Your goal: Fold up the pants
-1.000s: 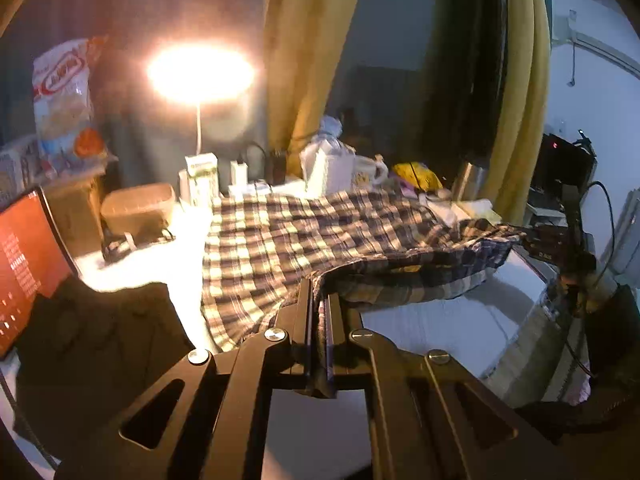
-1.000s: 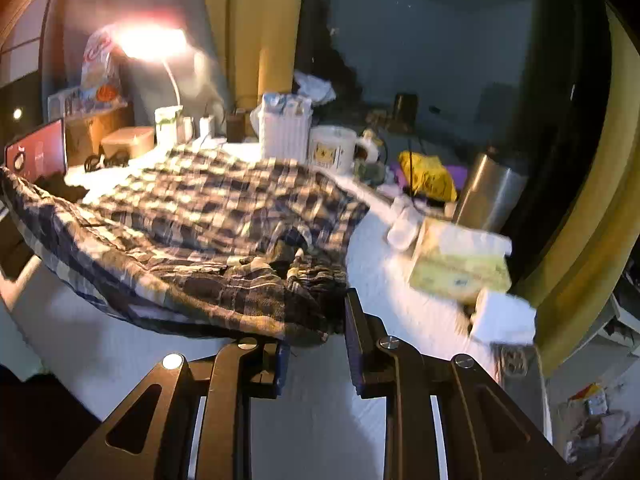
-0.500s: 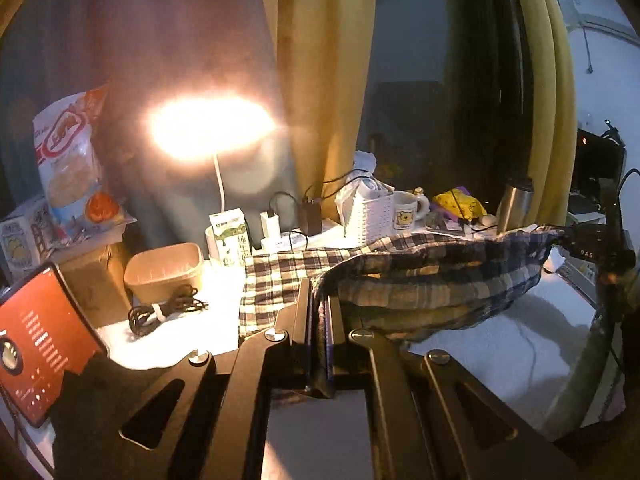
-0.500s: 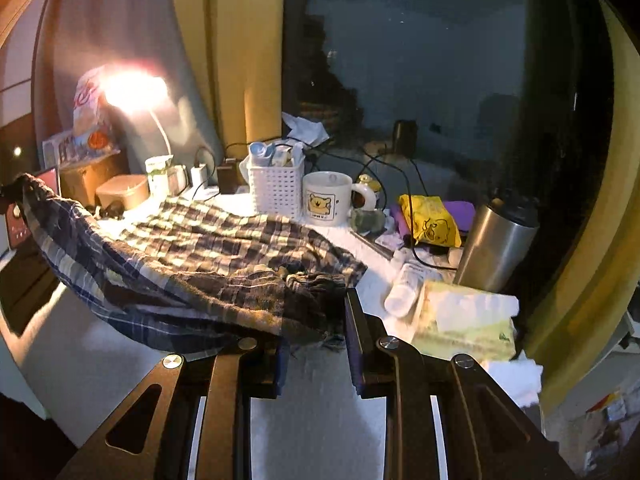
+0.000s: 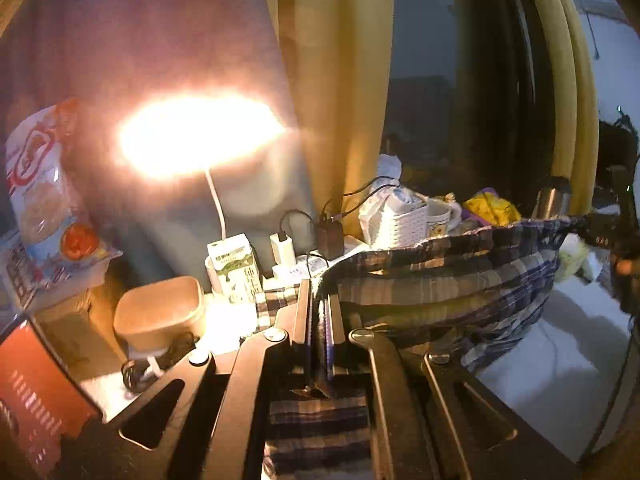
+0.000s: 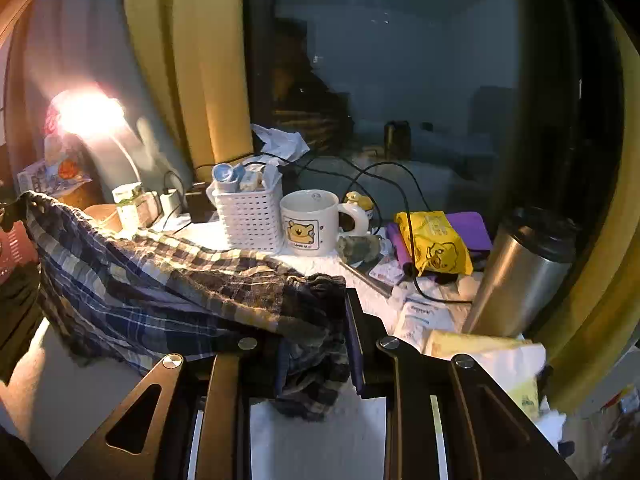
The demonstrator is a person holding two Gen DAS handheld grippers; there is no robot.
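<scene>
Plaid pants (image 6: 160,280) hang slung between the two tools, the lifted edge off the white table (image 6: 320,432), the far part draped back onto the tabletop toward 11 o'clock in the right wrist view. Left gripper (image 5: 319,320): fingers pressed together, a thin fold of cloth pinched between them, a tail of plaid hanging below at 6 o'clock. Right gripper (image 6: 316,320): fingers partly apart, clamped on a thick bunched wad of fabric. Risks, as I judge them: the span sags in the middle, so a carry forward could sweep the clutter at 12 o'clock, namely the bear mug (image 6: 310,222), the white basket (image 6: 250,216) and the milk carton (image 5: 234,268); the steel tumbler (image 6: 520,276) at 3 o'clock stands near the right tool and would tip easily. The loose black cable (image 6: 408,216) could snag cloth. The left pinch holds little fabric; a jerk might pull it free. The uneven grips could lay the fold crooked. Pose: both tools tilt down toward the table, side by side, right tool visible at 3 o'clock in the left wrist view.
</scene>
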